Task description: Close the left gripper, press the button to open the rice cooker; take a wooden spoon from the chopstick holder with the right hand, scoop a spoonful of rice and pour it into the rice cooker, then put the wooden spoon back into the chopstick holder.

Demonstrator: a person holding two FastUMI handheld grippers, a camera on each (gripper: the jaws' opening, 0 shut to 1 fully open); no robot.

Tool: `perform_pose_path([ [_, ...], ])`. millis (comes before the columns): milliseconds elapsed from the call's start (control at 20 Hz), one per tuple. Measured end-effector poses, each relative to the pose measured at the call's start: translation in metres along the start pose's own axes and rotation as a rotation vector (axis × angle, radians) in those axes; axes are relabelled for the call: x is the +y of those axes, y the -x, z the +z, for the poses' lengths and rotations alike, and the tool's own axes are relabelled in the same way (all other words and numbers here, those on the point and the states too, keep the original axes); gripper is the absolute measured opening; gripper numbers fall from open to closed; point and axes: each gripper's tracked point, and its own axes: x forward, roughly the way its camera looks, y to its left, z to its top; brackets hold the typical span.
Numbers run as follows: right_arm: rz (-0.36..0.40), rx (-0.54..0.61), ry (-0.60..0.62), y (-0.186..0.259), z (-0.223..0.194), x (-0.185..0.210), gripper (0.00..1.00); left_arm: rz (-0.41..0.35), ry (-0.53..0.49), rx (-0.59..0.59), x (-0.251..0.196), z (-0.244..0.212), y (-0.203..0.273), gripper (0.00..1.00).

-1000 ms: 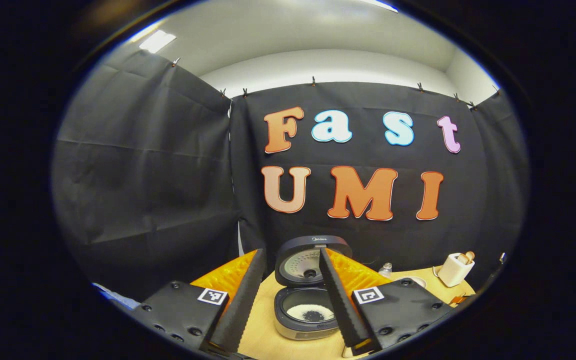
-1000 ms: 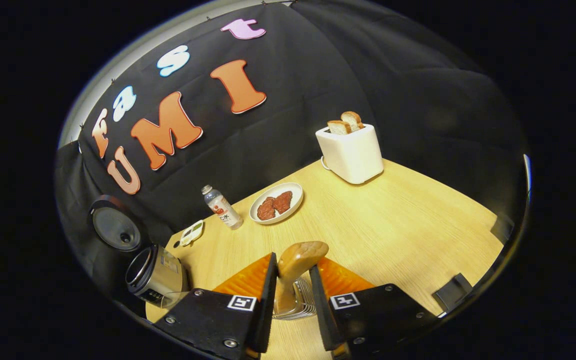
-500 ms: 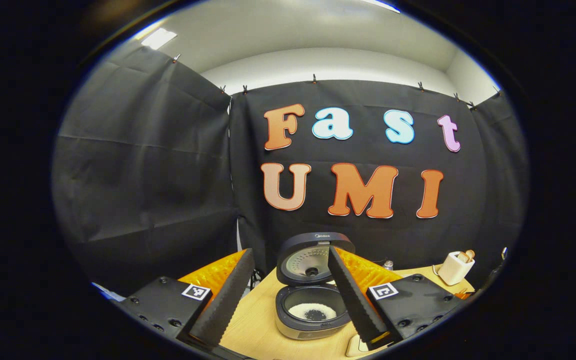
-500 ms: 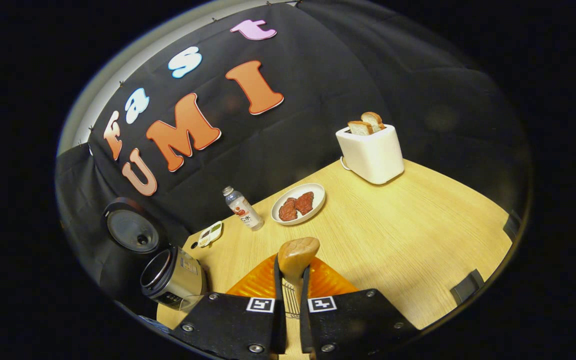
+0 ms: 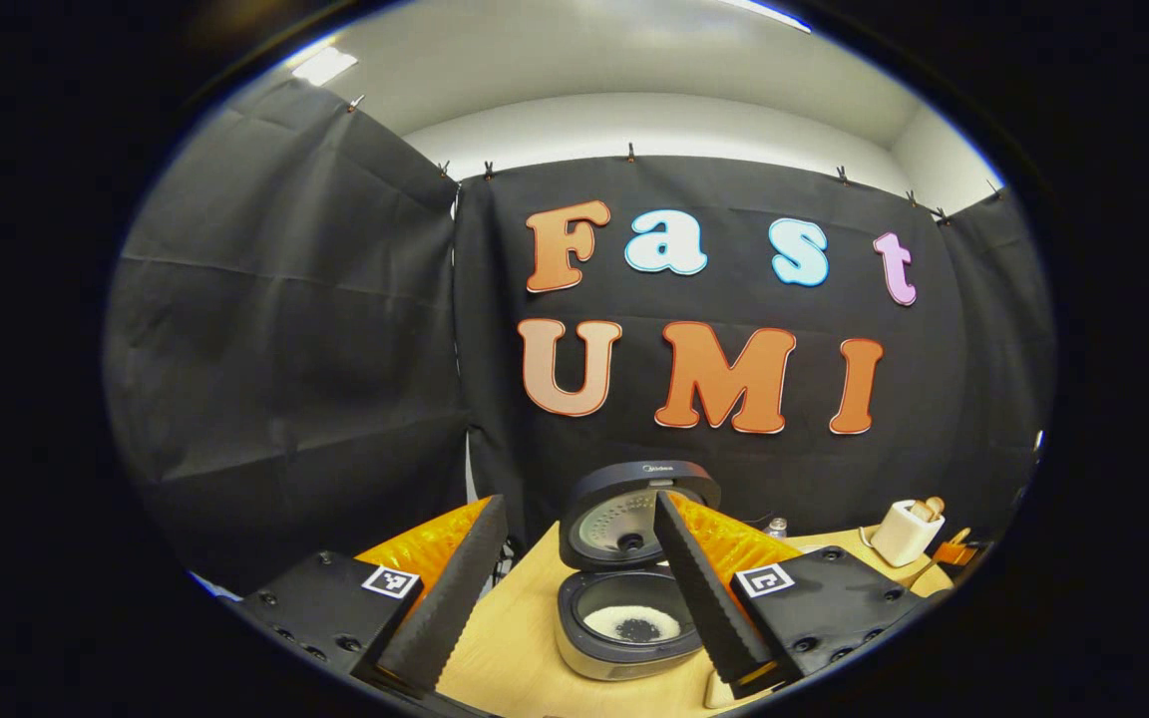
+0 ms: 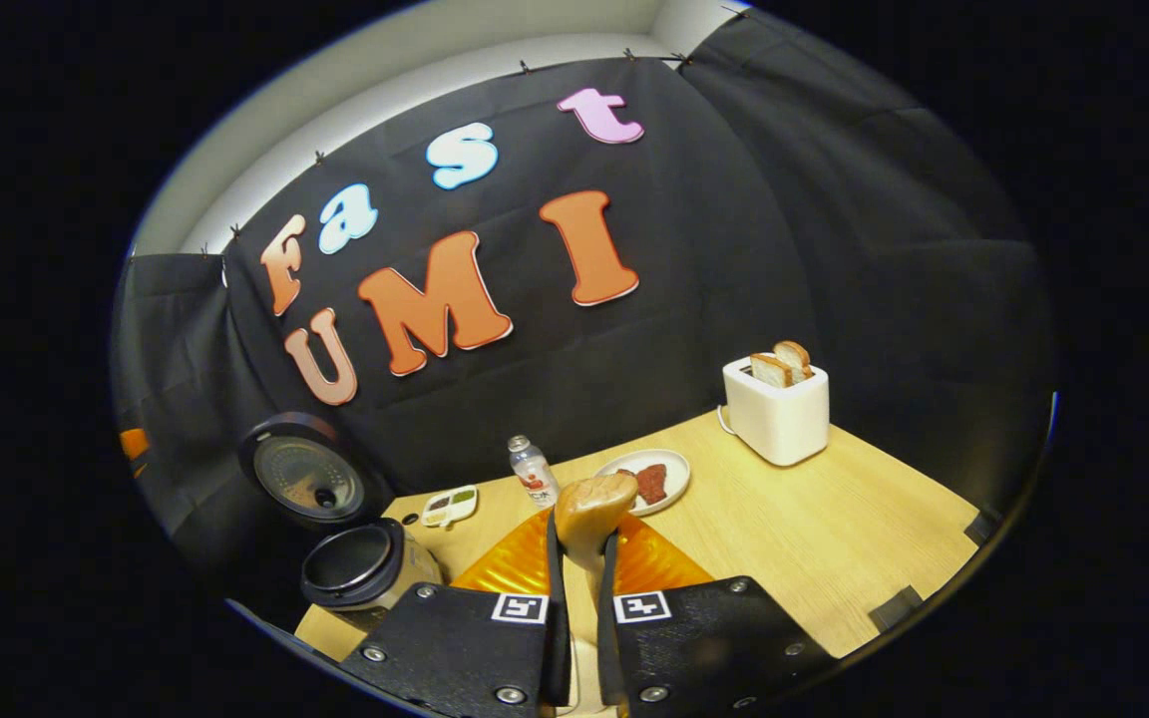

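In the left gripper view, the left gripper point(image 5: 574, 588) has its fingers apart before the rice cooker point(image 5: 627, 630), whose lid stands open on the worktop point(image 5: 505, 663).

In the right gripper view, the right gripper point(image 6: 574, 608) has its fingers clamped on the wooden spoon point(image 6: 589, 509). The spoon seems just taken; next it needs scooping rice.

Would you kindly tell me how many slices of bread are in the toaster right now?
2. Both slices stand side by side in the top of the white toaster at the far right of the table: one nearer the cooker side, the other just beyond it.
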Motion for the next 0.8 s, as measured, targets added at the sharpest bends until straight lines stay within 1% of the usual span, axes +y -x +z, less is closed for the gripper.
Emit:
perform_pose_path([
  [200, 0.05, -0.002, 0.03, 0.014, -0.015, 0.047, 0.1, -0.035, -0.013, -0.019, 0.008, 0.004, -0.006, 1.0],
  [450, 0.053, 0.057, 0.096, 0.017, -0.066, 0.076, 0.1, -0.075, -0.004, -0.013, 0.027, 0.002, -0.012, 1.0],
  [500, 0.047, 0.073, 0.109, 0.016, -0.078, 0.079, 0.1, -0.081, -0.008, -0.01, 0.031, 0.002, -0.014, 1.0],
  [600, 0.012, 0.106, 0.143, 0.013, -0.104, 0.075, 0.1, -0.095, -0.018, -0.004, 0.038, -0.003, -0.015, 1.0],
  [800, -0.068, 0.123, 0.23, 0.003, -0.134, 0.065, 0.1, -0.119, -0.032, 0.001, 0.048, -0.004, -0.016, 1.0],
])
